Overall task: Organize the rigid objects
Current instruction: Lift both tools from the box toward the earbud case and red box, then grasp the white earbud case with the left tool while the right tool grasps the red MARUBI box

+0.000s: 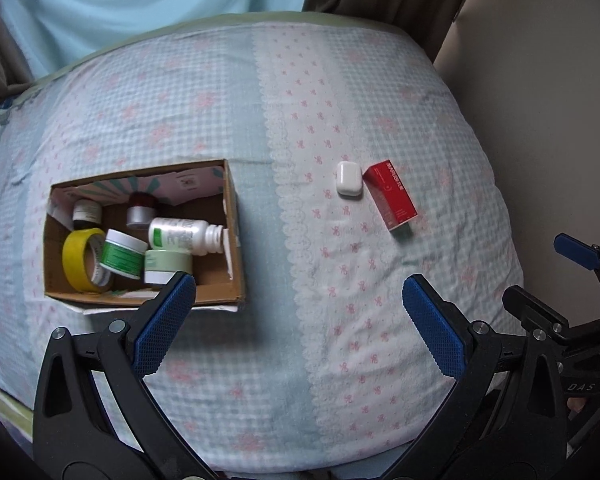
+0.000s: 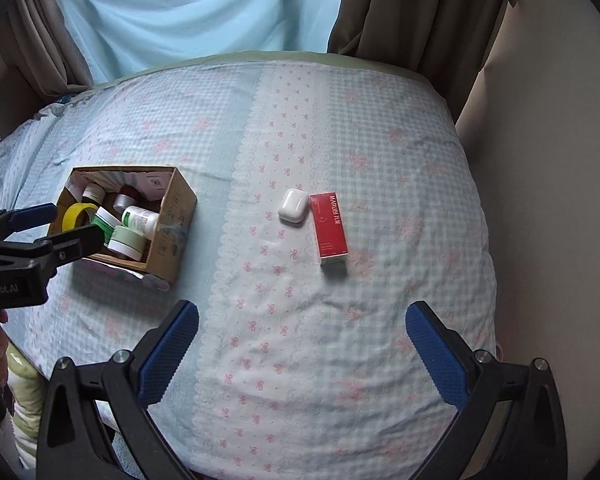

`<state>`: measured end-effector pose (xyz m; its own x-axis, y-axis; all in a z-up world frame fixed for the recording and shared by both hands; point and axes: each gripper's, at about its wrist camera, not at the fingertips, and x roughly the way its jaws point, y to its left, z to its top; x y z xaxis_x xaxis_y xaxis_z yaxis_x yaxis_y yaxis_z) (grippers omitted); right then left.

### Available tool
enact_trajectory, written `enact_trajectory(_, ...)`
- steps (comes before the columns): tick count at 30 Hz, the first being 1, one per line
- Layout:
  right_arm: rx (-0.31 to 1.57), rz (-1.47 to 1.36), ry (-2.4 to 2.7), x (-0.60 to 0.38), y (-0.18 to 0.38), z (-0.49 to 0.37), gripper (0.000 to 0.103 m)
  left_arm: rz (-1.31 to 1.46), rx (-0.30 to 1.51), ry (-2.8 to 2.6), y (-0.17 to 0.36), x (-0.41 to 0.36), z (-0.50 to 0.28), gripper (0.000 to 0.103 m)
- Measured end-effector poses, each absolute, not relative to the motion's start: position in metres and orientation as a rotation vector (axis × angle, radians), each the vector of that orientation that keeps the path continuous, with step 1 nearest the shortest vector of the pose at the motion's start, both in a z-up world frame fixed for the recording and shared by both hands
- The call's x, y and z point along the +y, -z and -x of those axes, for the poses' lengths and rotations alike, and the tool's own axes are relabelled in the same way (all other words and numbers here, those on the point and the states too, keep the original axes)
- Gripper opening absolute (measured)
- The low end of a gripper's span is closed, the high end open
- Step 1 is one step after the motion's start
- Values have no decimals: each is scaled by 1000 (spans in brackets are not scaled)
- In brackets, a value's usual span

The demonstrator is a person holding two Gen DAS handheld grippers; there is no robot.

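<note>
From my left wrist, my left hand-held gripper (image 1: 298, 294) hangs open beside the cardboard box (image 1: 236, 240) on the bed (image 1: 260, 360).

From my right wrist, my right hand-held gripper (image 2: 302, 320) gapes empty; I'd straddle the white case (image 2: 293, 205) squarely, clear of the touching red carton (image 2: 329, 224).

The red box (image 2: 328, 225) lying on my bed reads "MARUBI" in white along its top face. My left gripper (image 2: 76, 224) carries "nRobot.AI" on its body, and my right gripper (image 1: 580, 256) shows "DAS".
</note>
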<state>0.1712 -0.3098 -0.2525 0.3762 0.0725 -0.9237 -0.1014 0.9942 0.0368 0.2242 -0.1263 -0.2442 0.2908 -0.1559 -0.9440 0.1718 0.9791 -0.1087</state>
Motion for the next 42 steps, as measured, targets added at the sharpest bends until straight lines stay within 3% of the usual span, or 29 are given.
enact_trajectory(7, 1228, -3, -154, -341, 284, -197, 103, -93, 1325, 232, 281, -170, -272, 103)
enact_trajectory(22, 1382, -26, -154, -344, 410, -279, 103, -224, 1533, 326, 430, -231, -372, 102)
enact_trajectory(29, 1413, -45, -133, -340, 462, -297, 102, -221, 1589, 348, 478, -242, -395, 94)
enact_trajectory(42, 1402, -52, -116, -341, 488, -311, 77, -191, 1583, 330, 496, -251, -417, 87)
